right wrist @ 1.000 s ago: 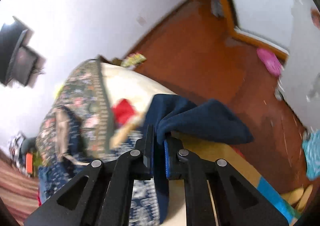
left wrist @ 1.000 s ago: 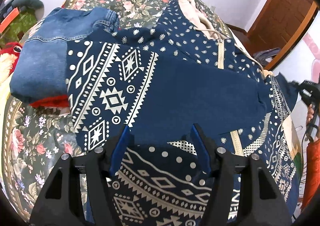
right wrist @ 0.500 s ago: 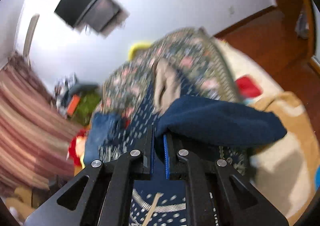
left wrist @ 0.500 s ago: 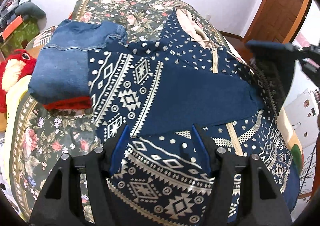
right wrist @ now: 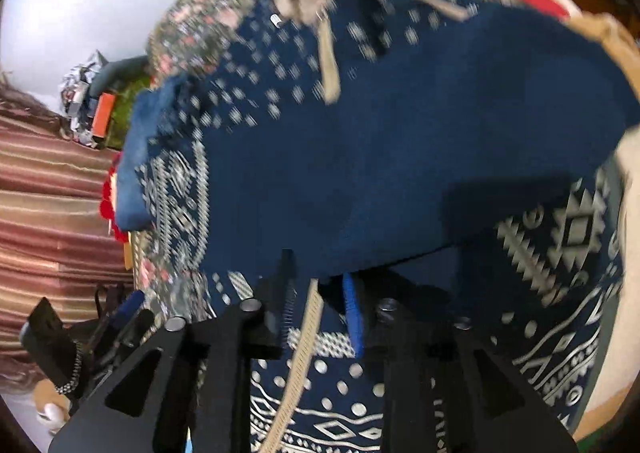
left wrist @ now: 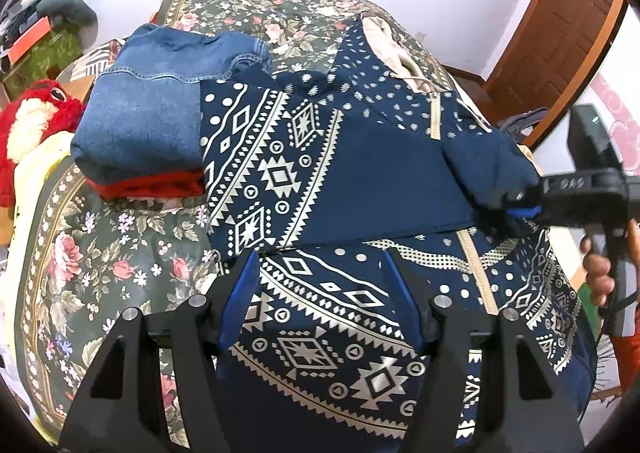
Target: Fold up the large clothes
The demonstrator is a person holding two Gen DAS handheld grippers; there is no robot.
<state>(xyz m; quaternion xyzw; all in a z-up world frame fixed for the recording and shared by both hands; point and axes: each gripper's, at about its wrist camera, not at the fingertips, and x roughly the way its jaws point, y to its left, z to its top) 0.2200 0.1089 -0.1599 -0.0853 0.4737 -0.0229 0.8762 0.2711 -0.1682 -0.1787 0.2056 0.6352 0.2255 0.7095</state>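
A navy hoodie [left wrist: 304,157] with a cream geometric print lies zipper-up on the floral bedspread [left wrist: 100,253]. Its left sleeve is folded across the chest. The right sleeve [left wrist: 488,161] [right wrist: 400,173] now lies over the front too. My right gripper [left wrist: 520,209] [right wrist: 320,293] is at that sleeve's cuff end and its jaws are opening. The pads stand apart, with the zipper tape showing through the gap. My left gripper [left wrist: 320,281] hovers open above the hoodie's lower front with nothing between its fingers.
Folded blue jeans [left wrist: 152,113] sit on a red garment [left wrist: 152,185] at the hoodie's left. A red plush toy [left wrist: 36,113] lies off the bed's left side. A wooden door [left wrist: 560,33] stands at the far right. A person's hand [left wrist: 596,265] holds the right gripper.
The right gripper swung the right sleeve from beside the bed over onto the hoodie's front, and its jaws parted. The left gripper drew back slightly.
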